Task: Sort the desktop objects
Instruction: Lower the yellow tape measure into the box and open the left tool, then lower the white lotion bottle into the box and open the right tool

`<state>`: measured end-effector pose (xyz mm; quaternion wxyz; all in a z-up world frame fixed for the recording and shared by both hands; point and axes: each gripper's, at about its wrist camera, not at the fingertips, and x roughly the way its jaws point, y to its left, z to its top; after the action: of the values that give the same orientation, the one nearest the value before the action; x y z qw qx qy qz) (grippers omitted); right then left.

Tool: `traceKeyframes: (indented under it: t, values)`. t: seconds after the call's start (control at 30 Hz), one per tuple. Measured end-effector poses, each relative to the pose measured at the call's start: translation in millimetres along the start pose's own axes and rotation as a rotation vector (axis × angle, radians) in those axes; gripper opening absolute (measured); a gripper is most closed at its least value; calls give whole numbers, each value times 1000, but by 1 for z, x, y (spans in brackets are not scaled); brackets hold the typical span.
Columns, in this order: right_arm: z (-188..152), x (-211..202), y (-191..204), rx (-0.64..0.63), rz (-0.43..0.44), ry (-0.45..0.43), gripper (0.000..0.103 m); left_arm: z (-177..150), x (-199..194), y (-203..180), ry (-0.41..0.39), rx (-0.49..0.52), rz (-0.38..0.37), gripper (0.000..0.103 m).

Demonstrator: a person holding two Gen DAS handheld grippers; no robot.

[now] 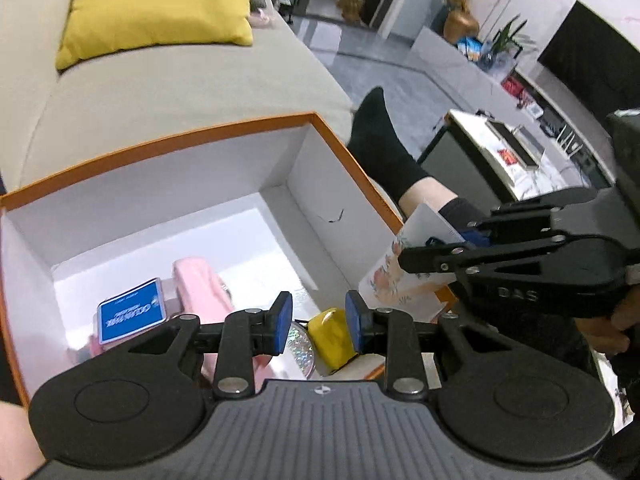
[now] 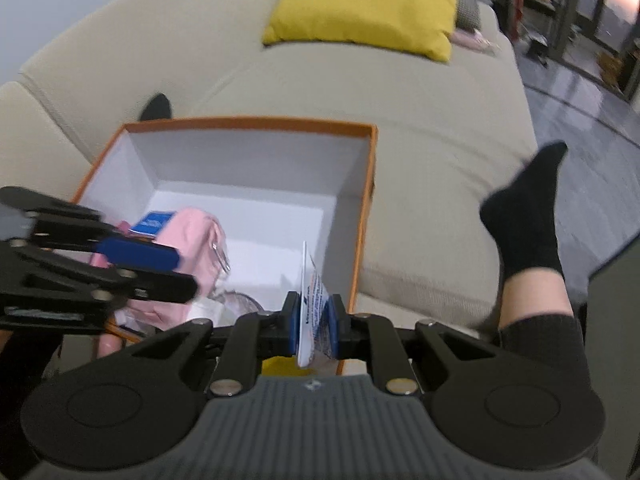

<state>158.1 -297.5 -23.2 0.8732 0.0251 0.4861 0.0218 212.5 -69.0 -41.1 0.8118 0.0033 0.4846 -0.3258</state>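
Right wrist view: the right gripper is clamped on a thin printed card, held edge-on between the pads, just above the near right corner of the orange box. Ahead of the jaws, the box already holds a pink pouch and a blue-labelled item; the left wrist view adds a yellow block and a shiny disc, possibly a coaster. The left gripper hangs over the box with jaws apart, holding nothing. Judged status: sorting well advanced; card not yet released. Items remaining outside the box cannot be confirmed.
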Motion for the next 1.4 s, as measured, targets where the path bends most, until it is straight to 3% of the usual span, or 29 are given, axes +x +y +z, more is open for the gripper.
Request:
traceKeyframes:
  t: [0.33, 0.63, 1.03, 1.4]
  values:
    - [2, 24, 23, 29, -166, 99, 14, -24, -41, 35, -105, -70, -64, 32]
    - [0, 33, 47, -87, -260, 114, 14, -29, -45, 41, -125, -87, -97, 32]
    - [16, 34, 52, -158, -260, 45, 13, -26, -43, 47, -128, -113, -77, 32]
    - [23, 59, 35, -67, -198, 160, 14, -25, -42, 50, -130, -132, -69, 32]
